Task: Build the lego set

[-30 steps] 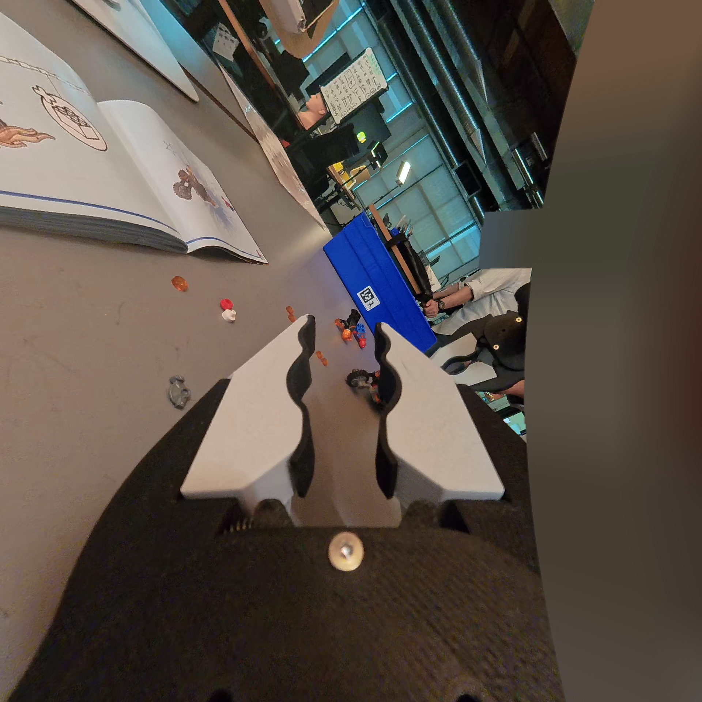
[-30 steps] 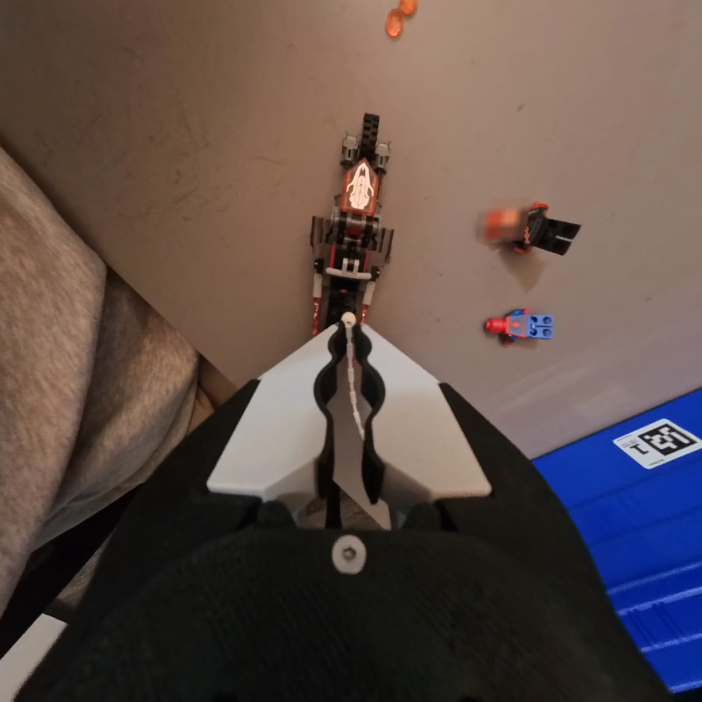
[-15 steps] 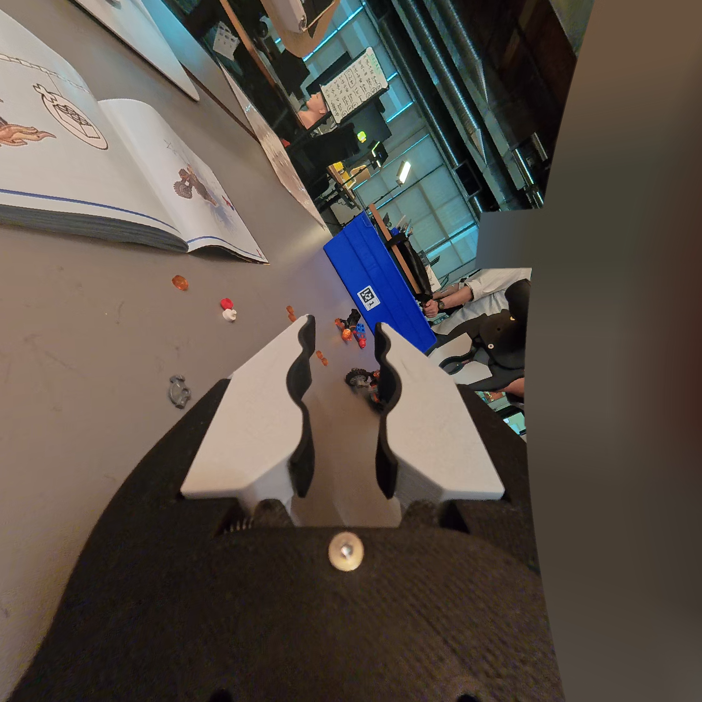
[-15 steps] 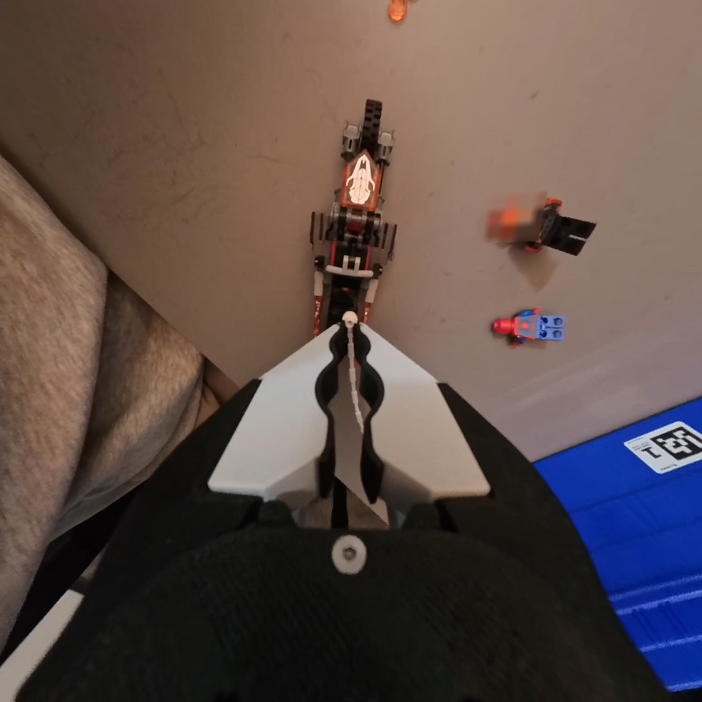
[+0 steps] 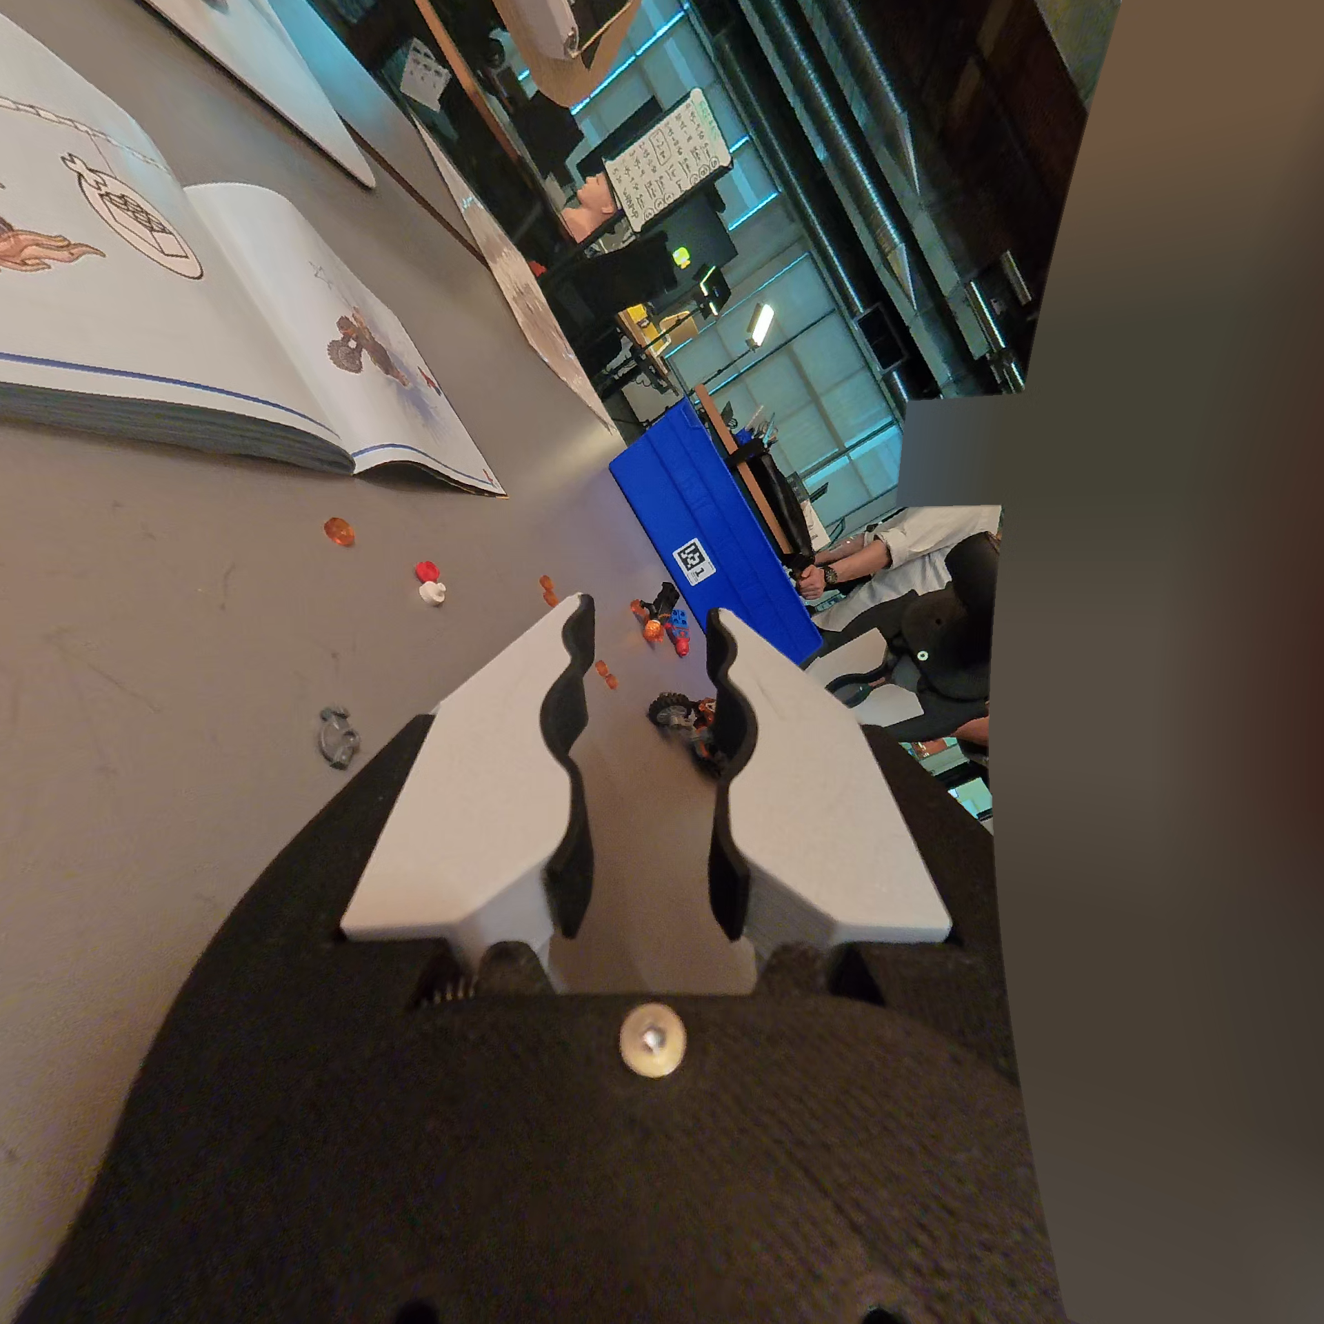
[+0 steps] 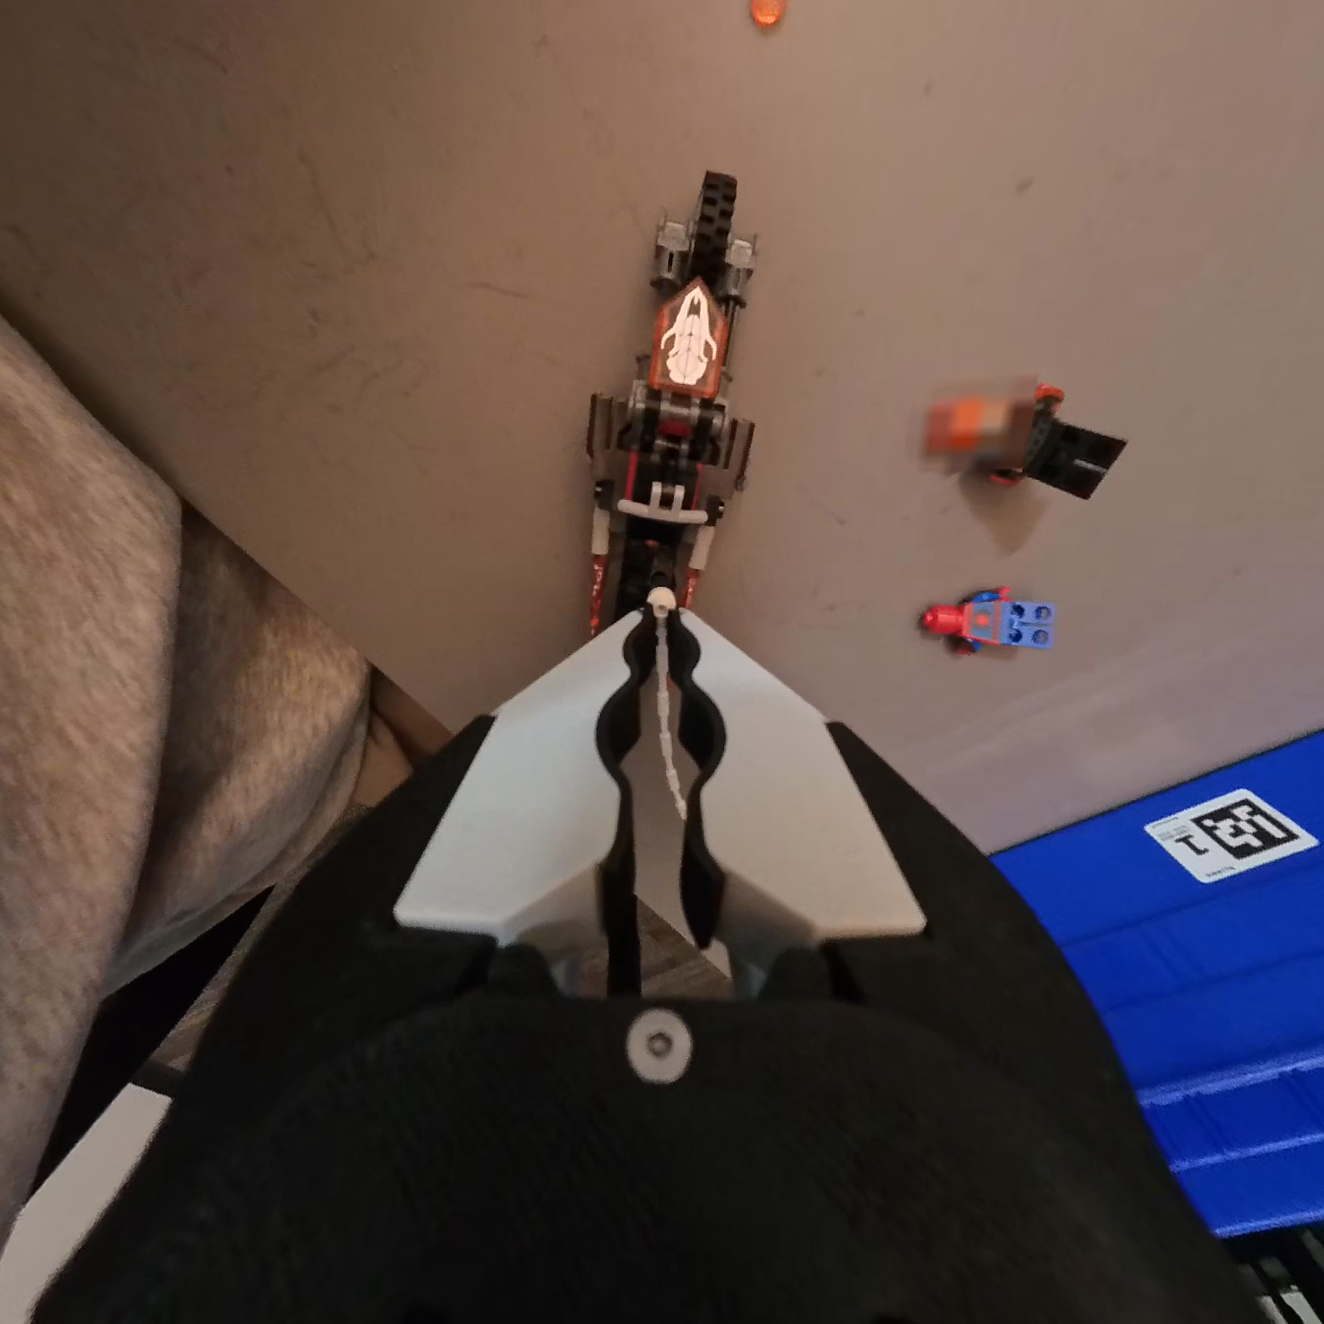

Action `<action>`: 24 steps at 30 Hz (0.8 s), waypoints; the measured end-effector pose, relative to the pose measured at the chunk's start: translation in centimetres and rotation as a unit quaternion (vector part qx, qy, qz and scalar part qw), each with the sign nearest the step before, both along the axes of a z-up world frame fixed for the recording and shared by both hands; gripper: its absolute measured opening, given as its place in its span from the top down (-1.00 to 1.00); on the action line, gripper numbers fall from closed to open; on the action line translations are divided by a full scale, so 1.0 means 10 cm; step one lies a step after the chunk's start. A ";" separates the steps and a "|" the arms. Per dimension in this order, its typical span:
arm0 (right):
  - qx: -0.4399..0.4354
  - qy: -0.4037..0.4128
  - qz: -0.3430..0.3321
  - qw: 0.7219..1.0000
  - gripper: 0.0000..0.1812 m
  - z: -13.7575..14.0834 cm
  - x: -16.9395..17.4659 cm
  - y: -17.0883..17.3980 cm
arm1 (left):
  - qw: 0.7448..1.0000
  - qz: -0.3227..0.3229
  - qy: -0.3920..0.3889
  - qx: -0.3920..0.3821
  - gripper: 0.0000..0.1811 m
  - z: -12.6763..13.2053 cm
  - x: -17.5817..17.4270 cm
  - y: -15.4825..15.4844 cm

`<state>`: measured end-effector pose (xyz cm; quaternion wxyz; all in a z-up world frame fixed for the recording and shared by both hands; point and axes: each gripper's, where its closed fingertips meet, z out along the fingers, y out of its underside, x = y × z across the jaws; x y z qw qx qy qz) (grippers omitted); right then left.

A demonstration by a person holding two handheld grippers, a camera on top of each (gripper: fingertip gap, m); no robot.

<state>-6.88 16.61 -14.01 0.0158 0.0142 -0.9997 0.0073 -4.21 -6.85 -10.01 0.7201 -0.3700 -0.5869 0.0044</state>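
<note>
Black-orange lego motorcycle [image 6: 677,430] (probably upright) on table [image 6: 358,215]

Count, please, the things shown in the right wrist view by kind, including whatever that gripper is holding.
motorbike model: 1
toy figures: 2, a red and blue one and a black one
orange stud: 1
blue box: 1
white chain, pinched in the right gripper: 1
Total: 6

Dim, warm indoor light, soft shadows, wide-angle bending at edges, slight blur.
</note>
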 end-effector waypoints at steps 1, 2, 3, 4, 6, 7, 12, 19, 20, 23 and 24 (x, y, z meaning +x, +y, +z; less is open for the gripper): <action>0.000 0.000 -0.001 1.000 0.99 0.00 0.00 0.00 | 1.000 0.000 0.000 0.000 0.68 0.00 0.00 0.00; 0.000 0.001 -0.001 1.000 0.98 0.00 0.00 0.00 | 1.000 0.000 0.000 0.000 0.68 0.00 0.00 0.00; 0.000 0.003 -0.001 1.000 0.98 0.00 0.00 0.00 | 1.000 0.000 0.000 0.000 0.68 0.00 0.00 0.00; 0.000 0.006 -0.001 1.000 0.98 0.00 0.00 0.00 | 1.000 0.000 0.000 0.000 0.68 0.00 0.00 0.00; -0.005 0.012 -0.003 1.000 0.98 0.00 -0.01 -0.01 | 1.000 0.000 0.000 0.000 0.68 0.00 0.00 0.00; -0.008 0.013 -0.003 1.000 0.98 0.00 -0.01 -0.01 | 1.000 0.000 0.000 0.000 0.68 0.00 0.00 0.00; -0.018 0.014 -0.015 1.000 0.76 0.03 -0.03 0.02 | 1.000 0.000 -0.001 -0.001 0.68 0.00 0.00 0.00; -0.045 -0.004 -0.024 0.999 0.83 0.06 0.00 -0.02 | 1.000 0.000 -0.002 -0.004 0.68 -0.01 0.00 0.01; -0.045 -0.002 -0.023 0.999 0.87 0.06 0.00 -0.02 | 1.000 0.000 -0.002 -0.004 0.68 -0.01 0.00 0.01; -0.044 0.000 -0.022 0.999 0.92 0.04 0.00 -0.01 | 1.000 0.000 -0.002 -0.004 0.68 -0.01 0.00 0.00; -0.042 0.000 -0.021 0.999 0.94 0.04 0.00 -0.01 | 1.000 0.000 -0.002 -0.004 0.68 -0.01 0.00 0.00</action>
